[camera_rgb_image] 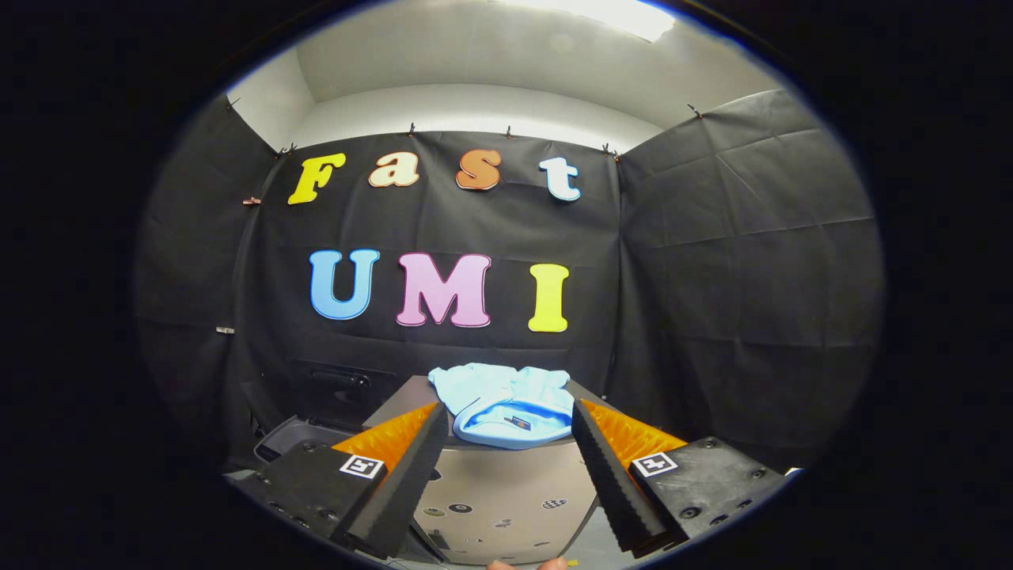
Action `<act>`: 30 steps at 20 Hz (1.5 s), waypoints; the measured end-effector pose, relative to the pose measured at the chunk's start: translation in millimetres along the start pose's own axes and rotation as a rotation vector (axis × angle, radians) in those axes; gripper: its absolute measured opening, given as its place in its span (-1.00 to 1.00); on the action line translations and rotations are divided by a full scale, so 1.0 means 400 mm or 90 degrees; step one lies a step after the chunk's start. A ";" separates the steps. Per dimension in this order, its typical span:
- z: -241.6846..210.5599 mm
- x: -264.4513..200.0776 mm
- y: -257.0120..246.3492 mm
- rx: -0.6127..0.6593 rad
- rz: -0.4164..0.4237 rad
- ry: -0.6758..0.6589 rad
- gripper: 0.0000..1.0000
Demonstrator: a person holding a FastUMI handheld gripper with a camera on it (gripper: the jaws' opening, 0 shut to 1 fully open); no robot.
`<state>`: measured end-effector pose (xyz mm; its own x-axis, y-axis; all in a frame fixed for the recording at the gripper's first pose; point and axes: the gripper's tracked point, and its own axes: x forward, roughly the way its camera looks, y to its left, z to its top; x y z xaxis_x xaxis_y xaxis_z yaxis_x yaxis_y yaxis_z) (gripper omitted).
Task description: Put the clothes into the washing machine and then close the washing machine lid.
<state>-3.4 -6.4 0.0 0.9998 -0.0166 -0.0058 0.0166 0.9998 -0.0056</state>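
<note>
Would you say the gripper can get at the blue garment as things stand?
Probably yes. The gripper is open, and the garment lies in a heap on the grey top just beyond its fingers, with nothing between them.

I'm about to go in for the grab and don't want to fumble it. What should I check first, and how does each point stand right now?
1. Gripper open: ok, jaws stand wide apart.
2. Jaws empty: ok, nothing between them.
3. Light blue garment in sight: ok, bunched on the grey machine top, just beyond the fingertips.
4. Lined up: ok, the garment sits centred between the jaws.
5. Washing machine lid open: cannot tell.
6. Other clothes waiting: cannot tell.
</note>
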 end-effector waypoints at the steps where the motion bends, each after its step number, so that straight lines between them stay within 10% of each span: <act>1: 0.000 0.003 -0.004 -0.001 -0.002 0.003 0.96; 16: 0.023 0.049 -0.019 0.016 -0.016 0.036 0.96; 30: 0.009 0.512 0.059 -0.009 0.040 0.231 0.96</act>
<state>201.6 13.6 2.3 0.9315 0.0419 -0.3613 -0.0480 0.9988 -0.0079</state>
